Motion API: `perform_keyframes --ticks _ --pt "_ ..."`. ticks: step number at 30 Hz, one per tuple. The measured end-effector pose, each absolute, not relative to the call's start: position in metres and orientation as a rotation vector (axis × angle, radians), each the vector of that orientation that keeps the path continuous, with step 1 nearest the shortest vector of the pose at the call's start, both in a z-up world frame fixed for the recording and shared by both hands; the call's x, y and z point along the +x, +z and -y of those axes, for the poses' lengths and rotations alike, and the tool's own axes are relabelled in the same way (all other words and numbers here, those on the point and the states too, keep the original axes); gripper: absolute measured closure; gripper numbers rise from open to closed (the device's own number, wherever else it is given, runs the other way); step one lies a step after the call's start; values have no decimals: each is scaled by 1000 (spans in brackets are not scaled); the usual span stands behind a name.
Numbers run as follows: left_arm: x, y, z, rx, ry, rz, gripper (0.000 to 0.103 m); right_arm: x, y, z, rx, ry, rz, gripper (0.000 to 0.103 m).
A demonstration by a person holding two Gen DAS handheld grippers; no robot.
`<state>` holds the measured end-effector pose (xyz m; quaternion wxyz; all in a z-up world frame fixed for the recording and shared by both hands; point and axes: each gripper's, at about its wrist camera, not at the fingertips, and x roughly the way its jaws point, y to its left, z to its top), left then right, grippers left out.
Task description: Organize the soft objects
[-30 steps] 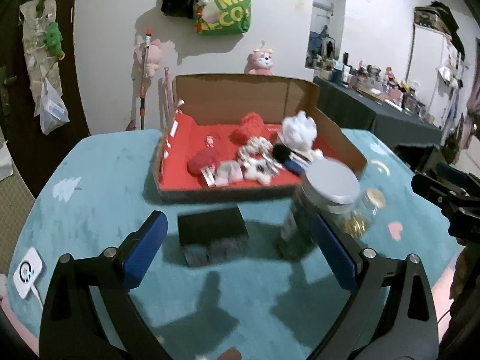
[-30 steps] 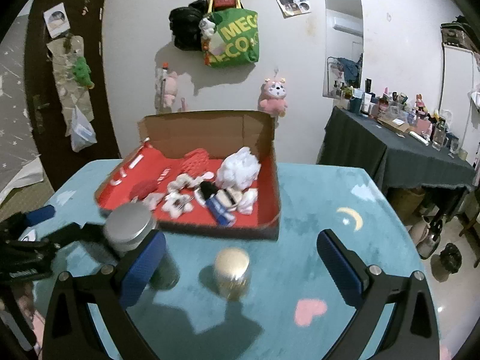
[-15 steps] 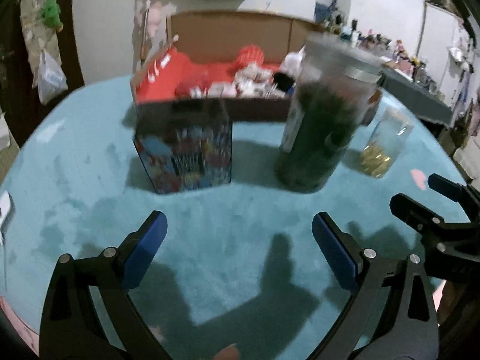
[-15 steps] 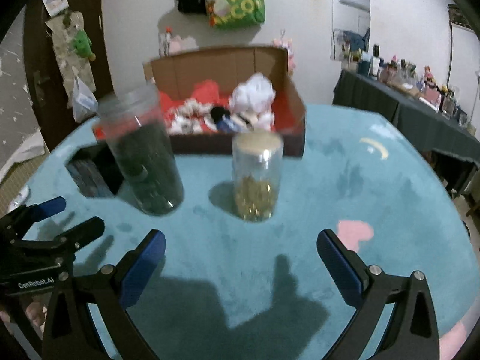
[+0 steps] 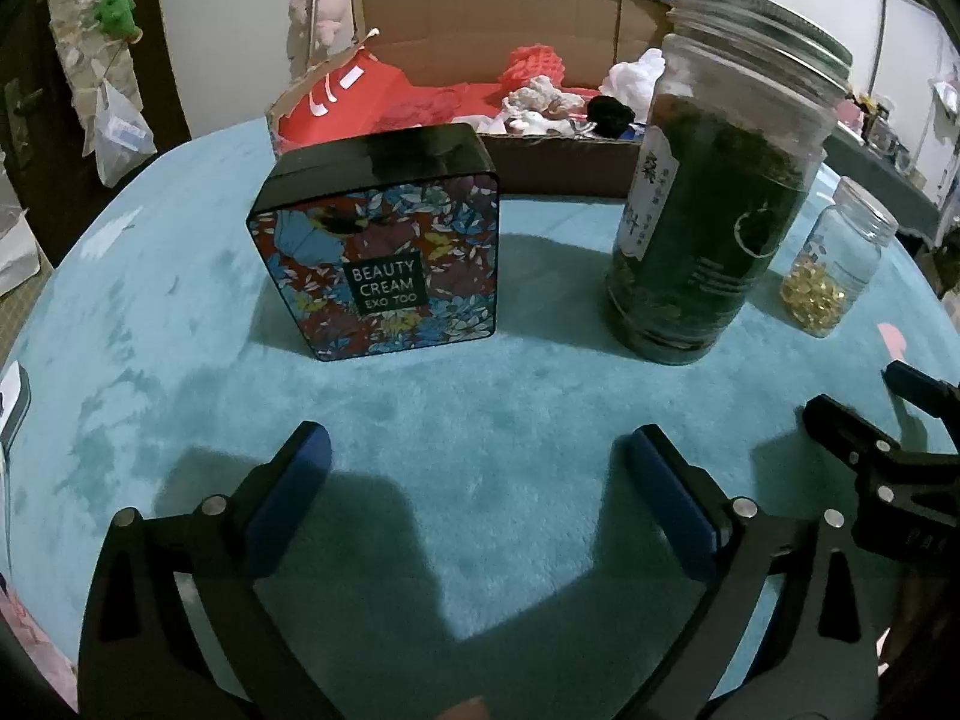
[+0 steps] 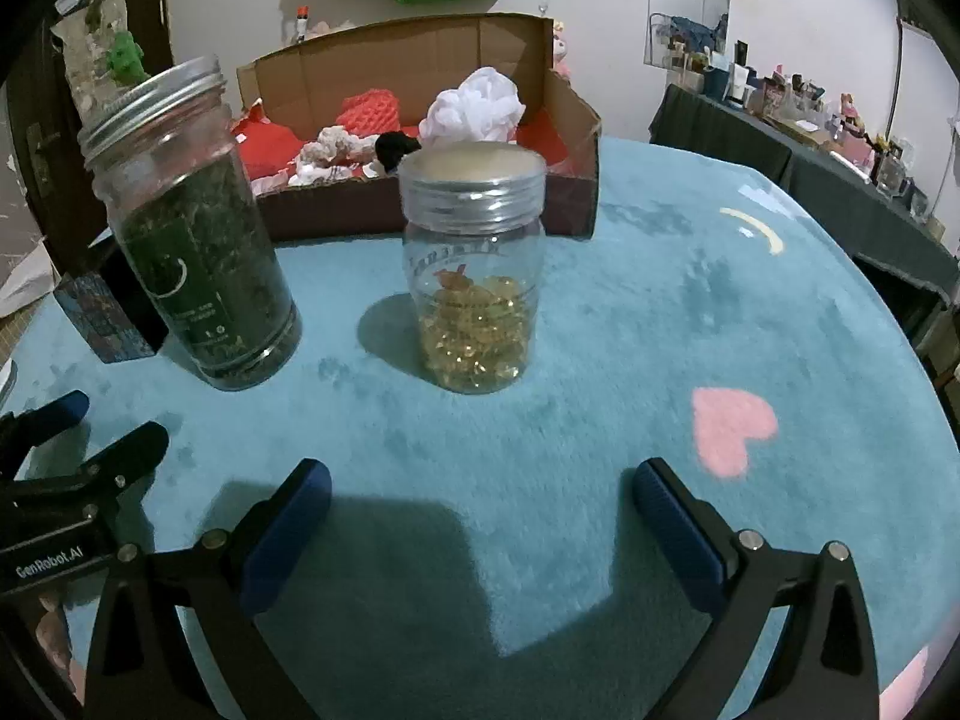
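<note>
- We hold a two-finger gripper in each hand, low over a round table covered in teal plush cloth (image 6: 690, 324).
- Our left gripper (image 5: 477, 492) has its blue-padded fingers spread wide with nothing between them; it hovers just above the cloth, aimed at the gap between a tin and a tall jar.
- Our right gripper (image 6: 480, 504) is likewise spread wide and empty, pointing at a small jar.
- The soft objects (image 6: 474, 105), the things the task is about, lie together in a cardboard box (image 6: 576, 120) at the far side of the table: a white fluffy bundle, a red mesh-like piece (image 6: 369, 108), a black bit and some pale scraps, resting on a red lining.
- Whether they were gathered there or are waiting to be sorted out of it, we cannot tell from this moment.
- Between us and the box stand three hard things, well apart from each other: a flowered tin marked BEAUTY CREAM (image 5: 384, 258) standing on edge at the left, a tall jar of dark green leaves (image 5: 714, 210) with a metal lid in the middle, and a small clear jar (image 6: 474, 264) holding golden capsules at the right.
- We judge that these act as a fence: reaching the box means passing over or between them, and the tall jar looks the easiest to knock over.
- The near cloth is bare, with open room to the right around a pink heart patch (image 6: 732, 429).
- The box's near wall is low and its far flap stands tall, so entry from above and the front looks easiest.
</note>
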<state>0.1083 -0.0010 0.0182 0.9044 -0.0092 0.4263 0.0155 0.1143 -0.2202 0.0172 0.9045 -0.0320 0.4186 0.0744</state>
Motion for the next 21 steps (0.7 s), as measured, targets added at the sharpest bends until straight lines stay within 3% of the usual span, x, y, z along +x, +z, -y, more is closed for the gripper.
perform_keyframes --ticks 21 --pt "109 18 2 -21 41 -883 1 116 17 219 -65 138 -874 0"
